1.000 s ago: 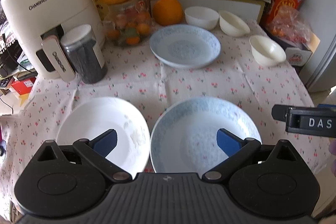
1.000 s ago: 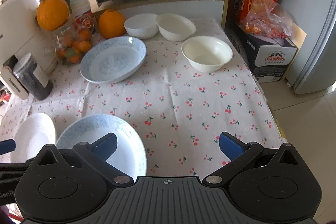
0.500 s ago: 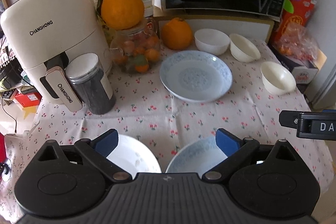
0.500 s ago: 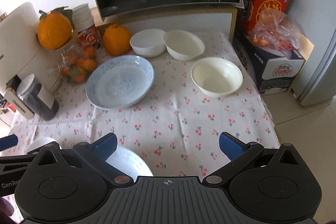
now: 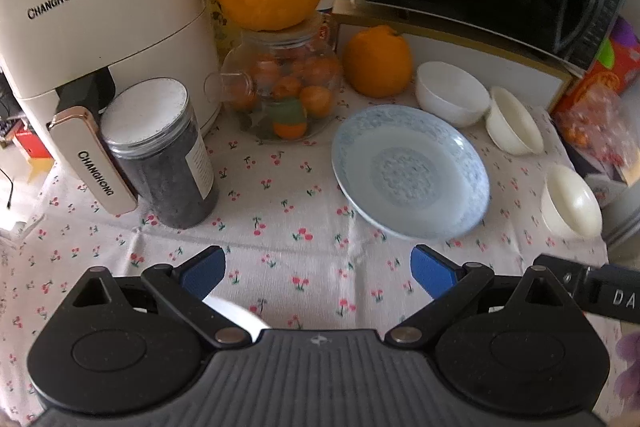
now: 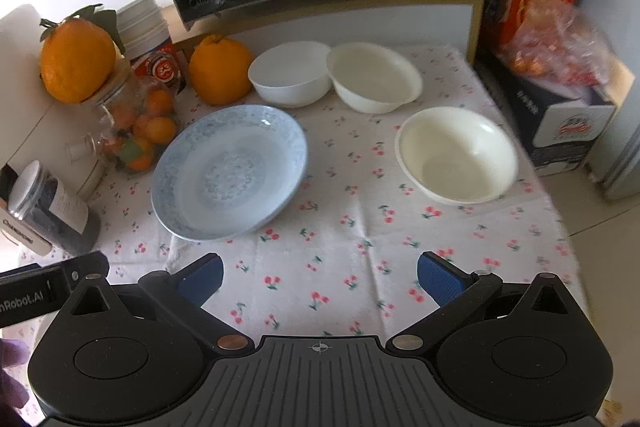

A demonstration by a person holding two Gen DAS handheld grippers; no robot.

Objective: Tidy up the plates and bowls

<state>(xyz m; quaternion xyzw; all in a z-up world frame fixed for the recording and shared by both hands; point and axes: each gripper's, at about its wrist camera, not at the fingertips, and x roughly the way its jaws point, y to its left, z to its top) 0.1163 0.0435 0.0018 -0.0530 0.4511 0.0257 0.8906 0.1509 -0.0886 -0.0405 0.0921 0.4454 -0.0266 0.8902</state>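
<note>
Both the left tongs [image 5: 316, 269] and the right tongs [image 6: 318, 277] hang released and empty above the table [image 6: 360, 227]. The blue plate [image 6: 230, 171] lies ahead of the right tongs, slightly left, well apart from them. Three bowls sit beyond: a white bowl [image 6: 290, 73] touching a cream bowl [image 6: 374, 77] at the back, another cream bowl [image 6: 458, 155] nearer right.

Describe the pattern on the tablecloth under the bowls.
White tablecloth printed with small red cherries on green stems; it shows best in the right wrist view.
</note>
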